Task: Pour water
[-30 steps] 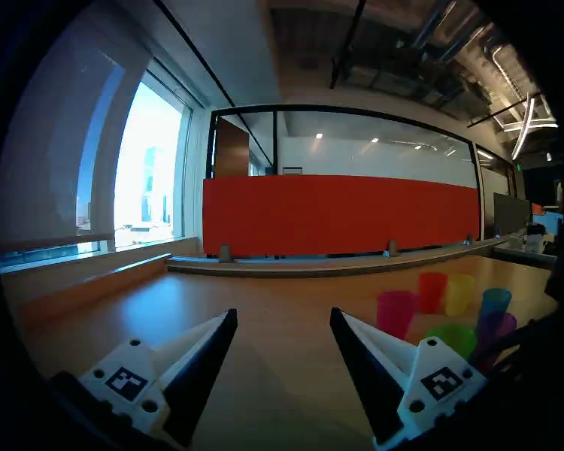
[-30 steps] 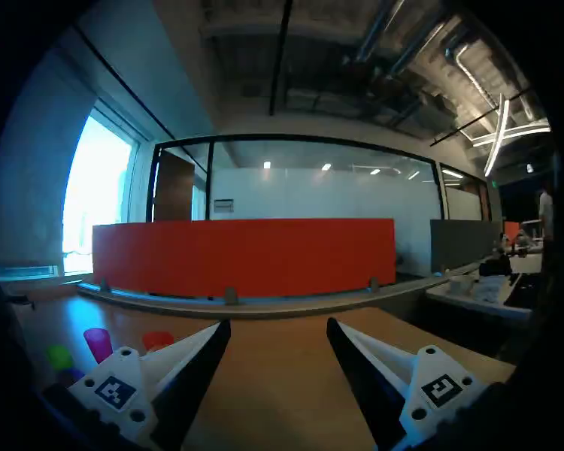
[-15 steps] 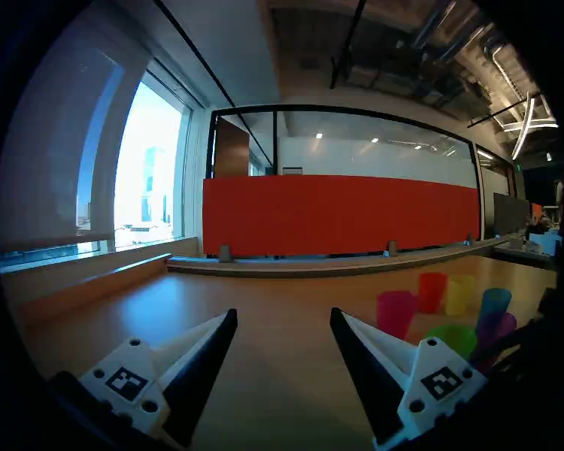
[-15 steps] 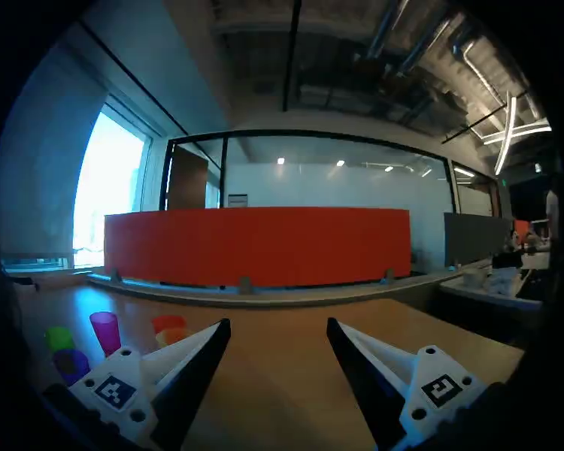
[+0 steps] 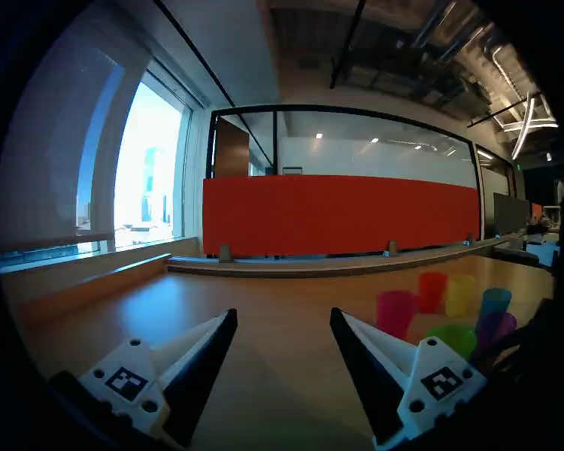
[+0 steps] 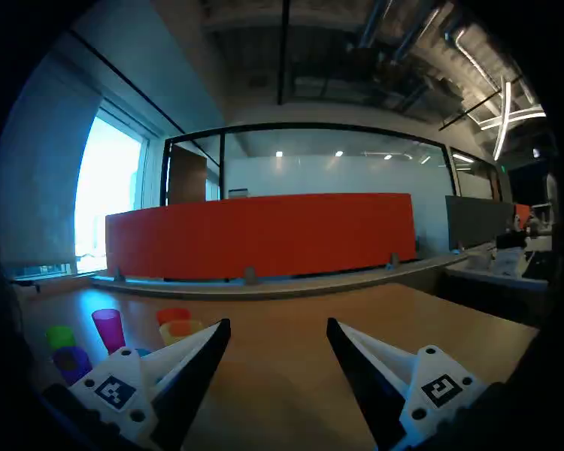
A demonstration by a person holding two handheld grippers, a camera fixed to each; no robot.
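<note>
Left gripper point(image 5: 283, 311): jaws wide apart, empty. Right gripper point(image 6: 277, 322): same, empty.
Cup cluster point(image 5: 455, 308) upright on wooden table point(image 5: 282, 289), between grippers: forward-right of left gripper, forward-left of right gripper.
Pink cup point(image 5: 395, 312) just beside left gripper's right finger; left gripper judged nearer.
Cup axes vertical; side approach required.
Water content: cannot tell.

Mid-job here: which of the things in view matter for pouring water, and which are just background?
For the job: pink cup, orange cup, yellow cup, teal cup, purple cup, green cup on the wooden table; left gripper and right gripper, both open.
Just there: red partition, window, far desk clutter.
</note>
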